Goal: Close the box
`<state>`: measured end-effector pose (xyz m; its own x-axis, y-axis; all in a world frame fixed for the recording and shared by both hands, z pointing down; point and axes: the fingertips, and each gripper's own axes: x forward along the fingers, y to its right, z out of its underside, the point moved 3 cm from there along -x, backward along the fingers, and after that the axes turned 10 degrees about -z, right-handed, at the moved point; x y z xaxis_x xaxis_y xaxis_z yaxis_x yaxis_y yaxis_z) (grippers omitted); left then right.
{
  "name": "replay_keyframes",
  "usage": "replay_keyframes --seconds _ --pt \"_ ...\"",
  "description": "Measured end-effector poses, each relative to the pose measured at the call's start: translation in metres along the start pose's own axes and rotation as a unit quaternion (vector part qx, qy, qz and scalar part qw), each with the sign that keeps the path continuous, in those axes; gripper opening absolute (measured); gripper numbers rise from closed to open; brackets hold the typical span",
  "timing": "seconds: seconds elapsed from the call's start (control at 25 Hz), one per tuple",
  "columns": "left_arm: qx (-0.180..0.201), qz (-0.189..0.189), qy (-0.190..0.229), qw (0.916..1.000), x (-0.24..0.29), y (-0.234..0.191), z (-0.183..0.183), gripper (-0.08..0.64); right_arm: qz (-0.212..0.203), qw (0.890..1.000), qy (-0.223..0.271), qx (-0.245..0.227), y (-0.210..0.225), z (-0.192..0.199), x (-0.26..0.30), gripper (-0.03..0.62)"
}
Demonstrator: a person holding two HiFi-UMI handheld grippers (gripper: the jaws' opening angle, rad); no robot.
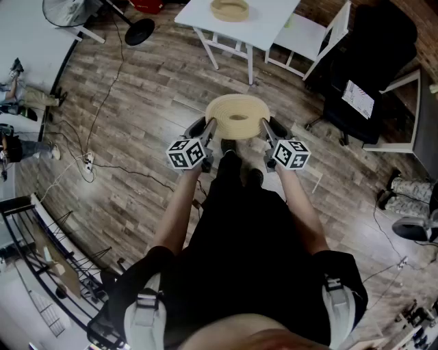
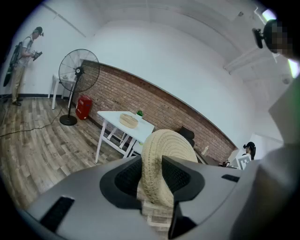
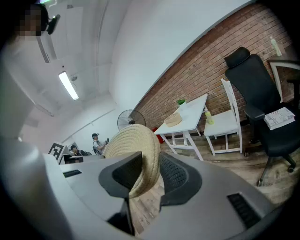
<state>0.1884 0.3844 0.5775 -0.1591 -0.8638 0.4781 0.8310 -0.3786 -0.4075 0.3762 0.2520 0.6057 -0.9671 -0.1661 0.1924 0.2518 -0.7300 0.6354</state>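
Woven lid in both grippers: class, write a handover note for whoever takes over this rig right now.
Left gripper: shut on the woven lid, at its left rim.
Right gripper: shut on the lid's right rim.
Lid: held about level in the air above the wooden floor.
Box: open, on the white table ahead, apart from the lid.
Done: lid gripped and off the ground.
Left: carry it to the table, set it on the box, release.

The woven lid (image 1: 238,116) is showing rough, matt straw coils; at nine o'clock the floor (image 1: 150,116) is looking like matt wood planks.
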Motion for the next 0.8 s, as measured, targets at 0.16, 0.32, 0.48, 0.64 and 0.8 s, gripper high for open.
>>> replay_keyframes --seconds 0.16,0.32,0.48,0.64,0.8 --pt "0.001 -0.005 0.014 0.9999 -0.007 0.013 0.004 0.141 -0.009 1.000 -0.001 -0.010 0.001 -0.002 -0.012 0.117" --pt "-0.006 -0.006 0.026 0.9996 -0.015 0.018 0.005 0.141 -0.017 0.999 -0.009 -0.029 -0.005 -0.007 -0.016 0.117" --pt "-0.013 -0.011 0.033 0.9993 -0.016 0.015 0.002 0.143 -0.023 0.998 -0.020 -0.051 -0.009 -0.014 -0.012 0.120" --pt "-0.021 -0.011 0.035 0.9991 -0.012 0.009 -0.004 0.143 -0.025 0.998 -0.024 -0.060 -0.010 -0.020 -0.002 0.120" --pt "-0.021 -0.010 0.037 0.9990 -0.007 -0.003 -0.015 0.143 -0.026 0.998 -0.026 -0.057 -0.013 -0.023 0.013 0.120"
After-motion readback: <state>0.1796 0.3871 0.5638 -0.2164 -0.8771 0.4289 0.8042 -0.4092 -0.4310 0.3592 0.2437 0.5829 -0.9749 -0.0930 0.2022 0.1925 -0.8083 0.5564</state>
